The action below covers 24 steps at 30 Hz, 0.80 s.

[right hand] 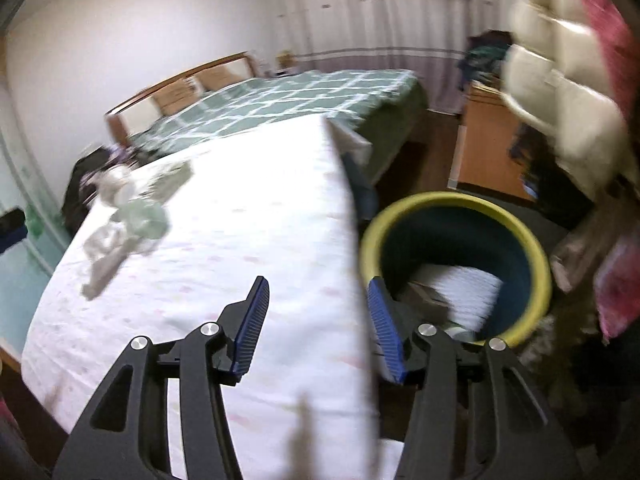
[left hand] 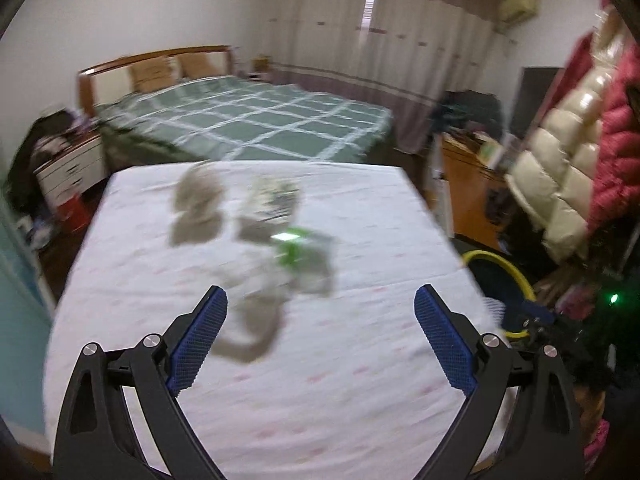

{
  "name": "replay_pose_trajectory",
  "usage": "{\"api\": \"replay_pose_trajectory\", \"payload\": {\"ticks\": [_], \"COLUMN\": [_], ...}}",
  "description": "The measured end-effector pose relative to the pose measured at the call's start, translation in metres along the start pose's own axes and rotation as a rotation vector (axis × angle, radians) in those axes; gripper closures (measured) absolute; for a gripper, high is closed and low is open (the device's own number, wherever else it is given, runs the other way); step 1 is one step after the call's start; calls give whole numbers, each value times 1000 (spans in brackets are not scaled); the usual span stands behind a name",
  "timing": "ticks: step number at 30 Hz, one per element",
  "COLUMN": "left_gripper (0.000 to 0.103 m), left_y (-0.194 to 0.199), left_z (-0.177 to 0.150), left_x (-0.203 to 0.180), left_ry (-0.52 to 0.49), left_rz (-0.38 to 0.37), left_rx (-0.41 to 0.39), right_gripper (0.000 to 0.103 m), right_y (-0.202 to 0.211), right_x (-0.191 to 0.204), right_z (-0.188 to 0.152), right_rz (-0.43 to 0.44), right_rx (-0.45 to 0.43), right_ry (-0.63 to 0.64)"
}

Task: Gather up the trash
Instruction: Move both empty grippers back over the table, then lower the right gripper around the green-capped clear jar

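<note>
- The left tongs [left hand: 320, 312] stand wide apart and hold nothing.
- The right tongs [right hand: 318, 312] are partly apart, and nothing sits between them either.
- The trash [left hand: 256, 232] lies in a loose heap on the bench [left hand: 360, 360], which has a white cloth on it. The heap is in the middle, closer to the far edge than the near edge.
- The heap is blurry. I can make out crumpled paper [left hand: 196, 208], a flat pack [left hand: 274, 198] and a green wrapper [left hand: 298, 248]. They touch or lie just beside each other.
- One long crumpled bit [left hand: 256, 328] reaches out toward the left tongs, so it is the closest piece.
- The bin [right hand: 456, 264] has a yellow rim and stands on the floor by the right edge of the bench. There is white stuff in it already.
- The step now looks like going back for more trash, so most of the job is still to do.
- To do it well, take the closest piece first.
- Put one finger on each side of it, low by the cloth.
- Try not to pinch the cloth too, or it will drag.
- Squeeze gently, as paper squashes and can slip out.
- Lift it up before going to the bin, so it does not knock the other bits off the bench.
- Let go only when it is right over the bin.
</note>
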<state>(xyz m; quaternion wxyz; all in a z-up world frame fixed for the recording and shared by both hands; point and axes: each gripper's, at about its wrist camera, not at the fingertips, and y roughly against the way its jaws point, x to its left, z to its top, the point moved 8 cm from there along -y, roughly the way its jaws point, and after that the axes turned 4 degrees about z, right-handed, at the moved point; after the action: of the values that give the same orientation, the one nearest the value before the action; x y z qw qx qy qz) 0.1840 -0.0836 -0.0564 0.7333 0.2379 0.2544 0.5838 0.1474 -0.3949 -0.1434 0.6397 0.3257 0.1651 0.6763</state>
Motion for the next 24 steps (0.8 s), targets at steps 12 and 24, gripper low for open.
{"api": "replay_pose_trajectory", "payload": {"ticks": [12,24], "left_gripper": [10,10], "left_y": [17,0], "left_z": [-29,-45], "left_x": [94,105], "left_ry": [118,129], "left_rz": [87,36], "left_rx": [-15,27], "right_gripper": [44,21], "right_y": [-74,-150], "right_x": [151,204], "right_z": [47,67], "right_rz": [166,48], "right_rx": [36,65], "right_ry": [68,-39]}}
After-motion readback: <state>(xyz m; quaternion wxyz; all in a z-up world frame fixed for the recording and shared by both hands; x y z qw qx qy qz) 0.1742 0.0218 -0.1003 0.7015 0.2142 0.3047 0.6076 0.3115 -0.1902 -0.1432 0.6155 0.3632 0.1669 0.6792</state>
